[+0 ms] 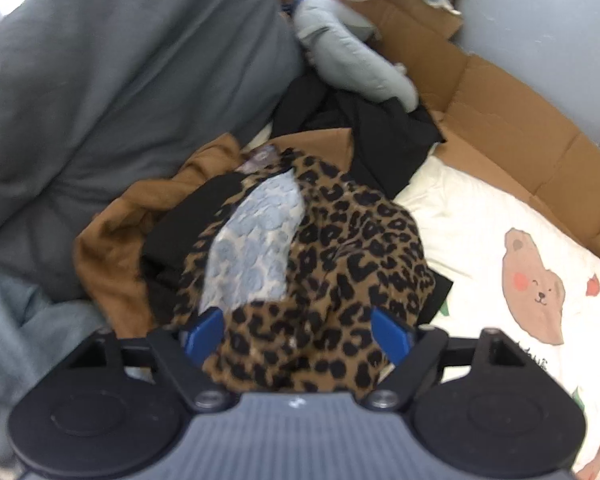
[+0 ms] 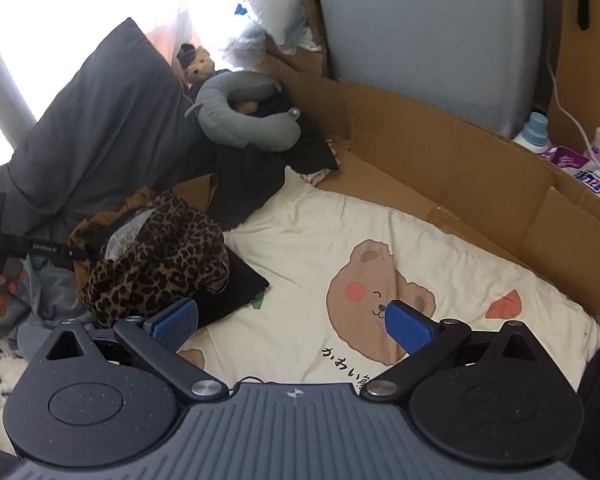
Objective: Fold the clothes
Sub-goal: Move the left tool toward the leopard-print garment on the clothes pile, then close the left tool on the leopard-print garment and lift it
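The left gripper [image 1: 298, 332] sits right over the leopard-print garment [image 1: 340, 248], its blue fingers [image 1: 204, 332] spread wide with a bunched fold of that fabric between them; they are not pressed shut on it, and whether either pad touches the cloth cannot be told. The garment lies crumpled on top of a heap of clothes, with a pale blue patterned lining [image 1: 256, 240] showing at its 11 o'clock side. Under it are a brown garment [image 1: 116, 248], spilling out toward 9 o'clock, and black clothes [image 1: 380, 136] at 12 o'clock.

In the right wrist view, the right gripper [image 2: 294, 326] hangs above the cream bear-print sheet [image 2: 320, 232] of the bed with its fingers [image 2: 410, 330] wide apart and nothing between them. The leopard-print garment [image 2: 160, 260] lies at its 10 o'clock, just beside the left fingertip. A grey neck pillow [image 2: 240, 120] rests at 12 o'clock, a dark grey pillow [image 2: 100, 120] at 11 o'clock, and a flattened cardboard box [image 2: 460, 160] runs along the bed's far edge from 12 to 3 o'clock. A hand [image 2: 0, 284] grips the other tool at 9 o'clock.
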